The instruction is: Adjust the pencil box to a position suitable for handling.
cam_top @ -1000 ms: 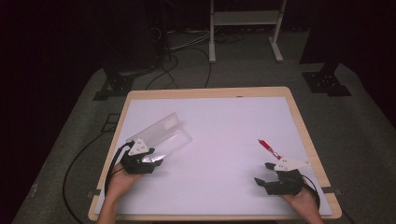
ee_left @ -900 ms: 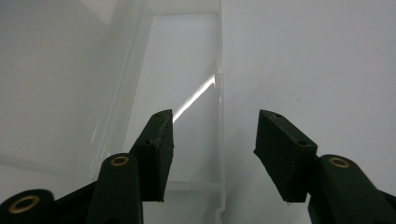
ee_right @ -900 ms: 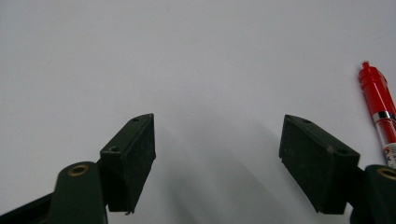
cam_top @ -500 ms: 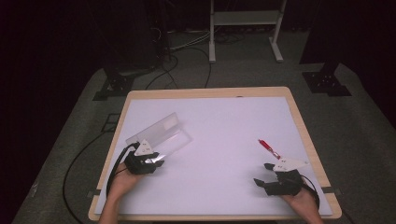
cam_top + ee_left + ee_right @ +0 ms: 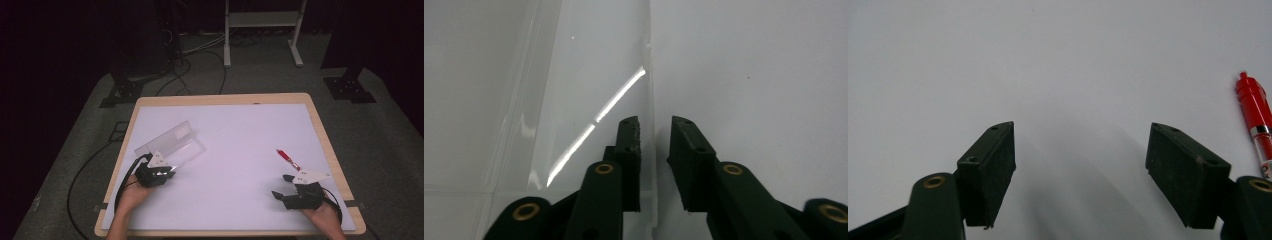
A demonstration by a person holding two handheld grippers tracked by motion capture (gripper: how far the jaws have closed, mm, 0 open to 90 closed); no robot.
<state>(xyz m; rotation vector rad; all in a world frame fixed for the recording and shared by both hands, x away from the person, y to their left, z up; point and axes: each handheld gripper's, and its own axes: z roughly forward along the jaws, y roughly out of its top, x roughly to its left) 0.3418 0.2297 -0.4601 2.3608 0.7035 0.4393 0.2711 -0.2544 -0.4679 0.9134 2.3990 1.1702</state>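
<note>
From the high view I see my left hand (image 5: 131,194) coming in from the bottom edge at about 7 o'clock on the white worktop (image 5: 240,150), forearm angled slightly toward the centre, carrying the left hand-held gripper (image 5: 161,170) low and nearly level, pointing toward 1 o'clock. Just ahead of it lies a clear plastic case (image 5: 172,145), long and flat, at about 9 o'clock on the worktop, its length running toward 1 o'clock. In the left gripper view, the left hand-held gripper (image 5: 655,131) straddles one thin upright wall of the clear plastic case (image 5: 589,75): its jaws have just been closing and now stand narrow, one pad inside the wall and close against it, the other outside with a slim gap left, so the wall is between them but not yet pinched. My right hand (image 5: 324,216) rests at about 5 o'clock, wrist low, with the right hand-held gripper (image 5: 281,186) pointing toward 11 o'clock. In the right gripper view, the right hand-held gripper (image 5: 1080,130) has its jaws wide apart over bare worktop, nothing between them. A red pen (image 5: 288,159) lies just beyond it, toward 12 o'clock, apart from the jaws.
</note>
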